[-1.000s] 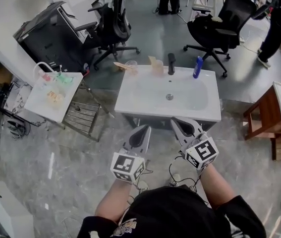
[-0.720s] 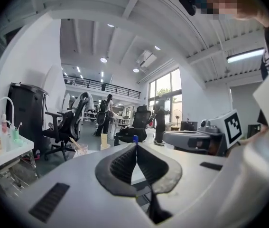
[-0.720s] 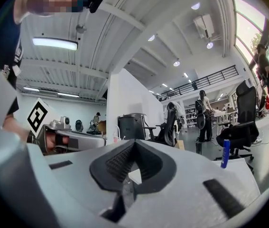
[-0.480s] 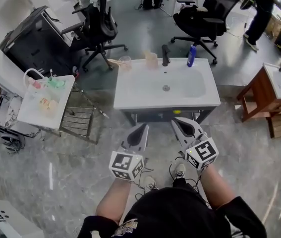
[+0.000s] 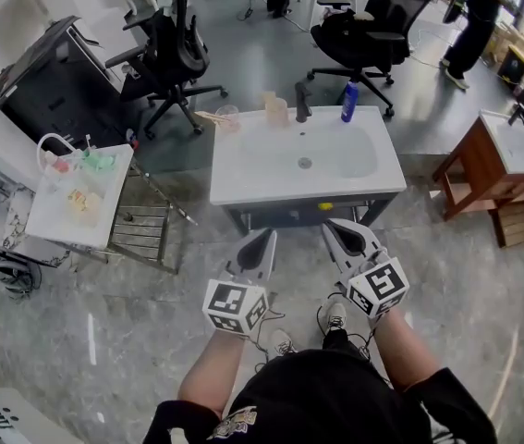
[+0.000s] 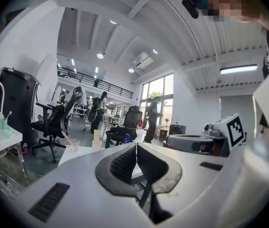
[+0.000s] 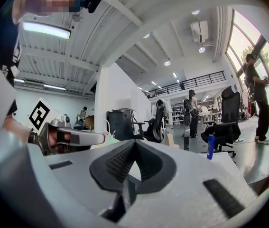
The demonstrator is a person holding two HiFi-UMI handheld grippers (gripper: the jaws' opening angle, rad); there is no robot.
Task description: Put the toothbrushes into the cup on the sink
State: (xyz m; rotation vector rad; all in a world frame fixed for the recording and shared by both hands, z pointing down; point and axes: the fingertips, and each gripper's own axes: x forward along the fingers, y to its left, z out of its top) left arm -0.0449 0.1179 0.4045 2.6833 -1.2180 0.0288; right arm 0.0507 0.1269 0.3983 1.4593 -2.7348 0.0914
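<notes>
The white sink (image 5: 243,178) stands ahead of me on a dark cabinet. On its back left corner is a clear cup (image 5: 228,117) with a thin wooden-coloured stick (image 5: 208,117) leaning out of it to the left; the left gripper view shows the same cup (image 6: 71,144). A beige cup (image 5: 274,109), a black tap (image 5: 303,102) and a blue bottle (image 5: 348,102) line the back rim. My left gripper (image 5: 263,239) and right gripper (image 5: 334,227) hang side by side short of the sink's front edge, both shut and empty (image 6: 136,146) (image 7: 135,144).
A white side table (image 5: 54,215) with small bottles and a wire rack (image 5: 146,222) stand to the left. Black office chairs (image 5: 174,58) (image 5: 368,30) are behind the sink. A wooden stand (image 5: 469,188) with another basin is at the right, and a person (image 5: 469,17) walks at the far right.
The head view has swung, so the sink has slid a little left and up in the picture. Both grippers keep their place and stay shut.
</notes>
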